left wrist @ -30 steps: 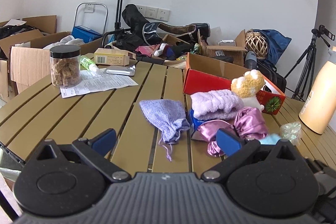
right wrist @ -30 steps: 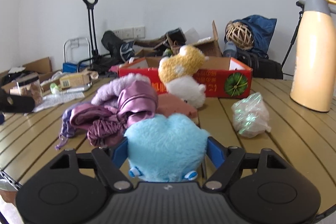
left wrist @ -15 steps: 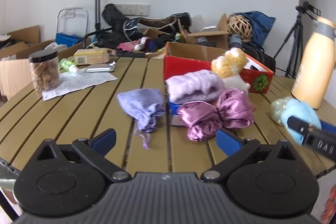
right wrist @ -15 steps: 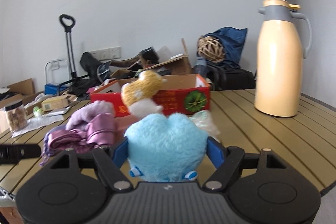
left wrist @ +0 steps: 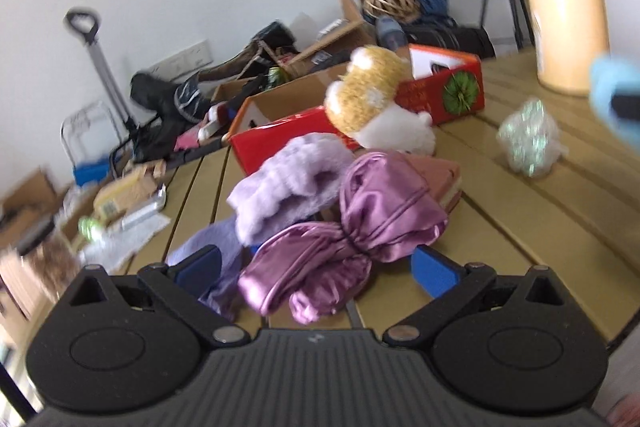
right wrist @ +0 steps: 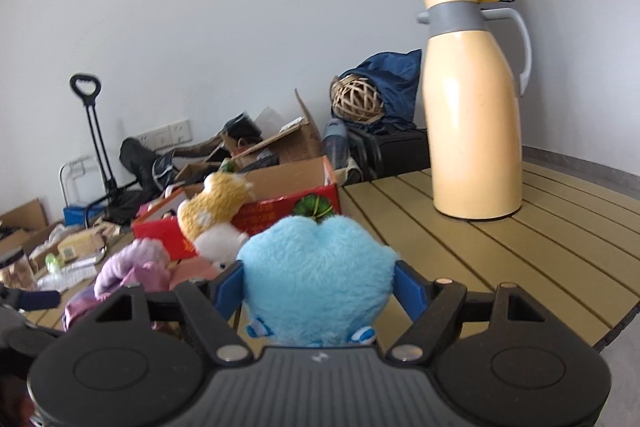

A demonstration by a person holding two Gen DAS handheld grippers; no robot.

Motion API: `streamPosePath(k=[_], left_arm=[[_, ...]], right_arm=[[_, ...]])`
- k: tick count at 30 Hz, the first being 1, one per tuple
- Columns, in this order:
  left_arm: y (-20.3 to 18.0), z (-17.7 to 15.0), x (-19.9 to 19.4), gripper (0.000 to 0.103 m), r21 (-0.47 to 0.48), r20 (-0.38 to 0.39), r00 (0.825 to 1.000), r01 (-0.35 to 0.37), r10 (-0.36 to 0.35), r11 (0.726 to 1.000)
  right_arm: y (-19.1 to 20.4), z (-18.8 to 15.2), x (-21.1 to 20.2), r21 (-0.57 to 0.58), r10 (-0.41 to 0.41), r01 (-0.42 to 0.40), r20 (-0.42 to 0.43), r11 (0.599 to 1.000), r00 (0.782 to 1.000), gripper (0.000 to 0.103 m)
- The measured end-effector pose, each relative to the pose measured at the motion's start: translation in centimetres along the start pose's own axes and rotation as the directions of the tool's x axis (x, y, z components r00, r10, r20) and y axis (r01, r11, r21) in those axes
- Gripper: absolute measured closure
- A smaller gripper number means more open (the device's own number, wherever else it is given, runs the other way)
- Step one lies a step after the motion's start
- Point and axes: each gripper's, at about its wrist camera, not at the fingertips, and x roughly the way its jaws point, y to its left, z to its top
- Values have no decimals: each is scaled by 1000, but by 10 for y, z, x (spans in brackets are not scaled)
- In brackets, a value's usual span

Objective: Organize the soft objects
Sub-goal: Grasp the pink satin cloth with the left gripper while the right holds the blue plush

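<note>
The tabletop [right wrist: 460, 251] has a red box [right wrist: 280, 211] on it, open at the top. The right claw [right wrist: 318, 283] squeezes a fluffy blue toy [right wrist: 316, 279], held up near the box. I think it goes in next. The left claw [left wrist: 316, 267] is wide over the shiny purple cloth [left wrist: 352, 243].

Fluffy blue plush [right wrist: 318, 279] clamped upright btwn blue pads. On slatted tabletop: crumpled purple satin bag [left wrist: 344, 247], lilac fuzzy cloth [left wrist: 288, 187] resting partly over it, yellow-white plush [left wrist: 372, 99] leaning against red box [left wrist: 444, 91].
</note>
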Motion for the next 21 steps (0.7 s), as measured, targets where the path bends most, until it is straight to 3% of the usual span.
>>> streamPosePath(k=[5,9,10,14,16,21], left_arm=[[-27,0,23,0,176,3,996,-86,87,981],[-29,1,38,10,181,-18,995,-93,98,979],[-27,1,40,18,168,-21,995,-88,93,982],[-22,2,42,32,134,-33,997,-60,65,989],[-22,1,42,53,137,-38,998,-43,49,990],[-19,-3,36,66,132,-25,999,-29,33,991]], right_arm=[[-17,5,2,55,-13,13,-5,998,1000,27],[-26,3,8,80,-19,22,-32,997,999,27],[-26,3,9,86,-15,18,-38,996,999,27],[-25,4,8,86,-6,9,-34,996,999,26],[-24,3,8,85,-5,8,-38,996,999,26],[-25,1,9,90,-5,9,-47,996,999,26]])
